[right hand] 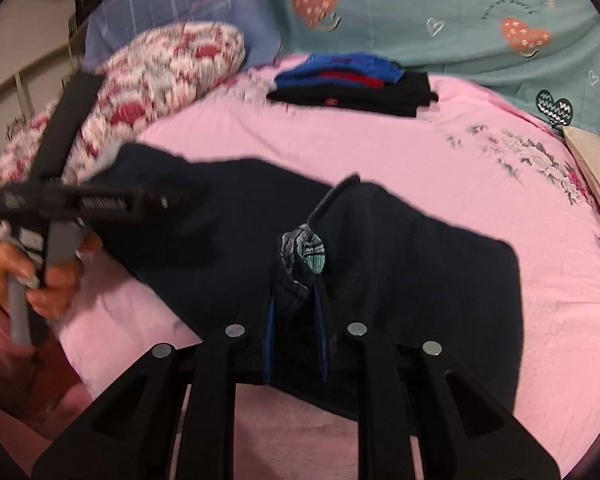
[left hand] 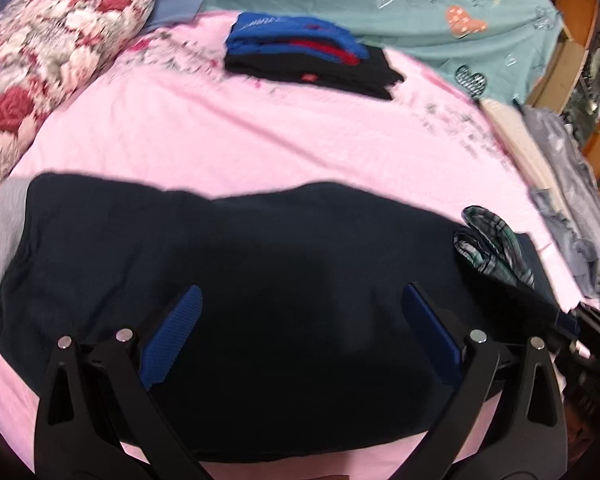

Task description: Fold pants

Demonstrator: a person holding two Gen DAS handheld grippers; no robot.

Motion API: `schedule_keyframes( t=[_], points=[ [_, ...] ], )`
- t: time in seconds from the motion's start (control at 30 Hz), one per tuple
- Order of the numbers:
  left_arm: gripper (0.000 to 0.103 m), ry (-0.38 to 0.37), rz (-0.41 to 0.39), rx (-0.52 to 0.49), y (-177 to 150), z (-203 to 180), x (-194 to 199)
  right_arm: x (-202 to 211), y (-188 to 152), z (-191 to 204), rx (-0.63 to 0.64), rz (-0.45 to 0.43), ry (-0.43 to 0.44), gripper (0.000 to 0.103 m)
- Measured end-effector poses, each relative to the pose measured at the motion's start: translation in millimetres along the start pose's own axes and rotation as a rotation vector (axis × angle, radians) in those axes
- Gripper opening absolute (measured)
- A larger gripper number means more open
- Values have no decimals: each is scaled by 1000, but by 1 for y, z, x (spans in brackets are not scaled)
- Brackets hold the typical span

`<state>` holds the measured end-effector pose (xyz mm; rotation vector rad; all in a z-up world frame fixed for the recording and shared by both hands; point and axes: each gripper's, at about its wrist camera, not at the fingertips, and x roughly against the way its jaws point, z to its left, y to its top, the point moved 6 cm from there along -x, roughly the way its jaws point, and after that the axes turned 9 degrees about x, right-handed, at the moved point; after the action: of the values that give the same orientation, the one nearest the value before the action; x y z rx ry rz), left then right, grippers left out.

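Observation:
Dark navy pants [left hand: 260, 240] lie across the pink bed sheet [left hand: 220, 140], with a grey band at their left end. My left gripper [left hand: 303, 288] hovers open just above their middle, blue pads wide apart and nothing between them. In the right wrist view my right gripper [right hand: 295, 292] is shut on the pants [right hand: 420, 260] at a bunched edge where plaid lining [right hand: 308, 248] shows. That lining [left hand: 488, 240] and the right gripper [left hand: 560, 316] also appear at the right of the left wrist view. A hand [right hand: 48, 280] holds the left gripper [right hand: 156, 200] over the pants' left part.
A folded stack of blue, red and black clothes [left hand: 300, 52] sits at the far side of the bed. A floral pillow [left hand: 52, 48] lies far left and a teal heart-print quilt [left hand: 420, 0] behind. Grey clothes [left hand: 572, 216] pile at the right edge, beside a wooden cabinet [left hand: 588, 80].

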<state>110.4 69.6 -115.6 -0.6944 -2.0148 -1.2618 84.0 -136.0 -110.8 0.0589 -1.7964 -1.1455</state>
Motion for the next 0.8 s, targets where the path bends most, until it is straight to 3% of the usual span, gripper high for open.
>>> schedule_keyframes(
  t=[0.03, 0.1, 0.27, 0.43, 0.47, 0.53, 0.63, 0.7, 0.8],
  points=[
    [101, -7, 9, 0, -2, 0, 0, -4, -2, 4, 20, 15, 4, 23],
    [101, -33, -20, -7, 0, -1, 5, 1, 0, 8, 30, 10, 38, 37],
    [101, -39, -3, 2, -1, -1, 2, 36, 14, -5, -117, -109, 274, 41],
    [101, -63, 1, 38, 0, 3, 1, 27, 20, -45, -342, -184, 281, 36],
    [101, -66, -1, 41, 0, 3, 1, 15, 16, -45, -360, -142, 302, 30],
    [101, -65, -3, 41, 0, 3, 2, -19, -1, -31, -353, 42, 336, 29],
    [101, -54, -2, 38, -1, 3, 1, -9, 3, -22, -279, 21, 332, 28],
    [101, -52, -9, 31, 0, 1, 3, 5, 12, -31, -328, -34, 383, 28],
    [100, -52, -71, -33, 4, -16, 14, 17, 22, -66, -427, -125, 326, 28]
  ],
)
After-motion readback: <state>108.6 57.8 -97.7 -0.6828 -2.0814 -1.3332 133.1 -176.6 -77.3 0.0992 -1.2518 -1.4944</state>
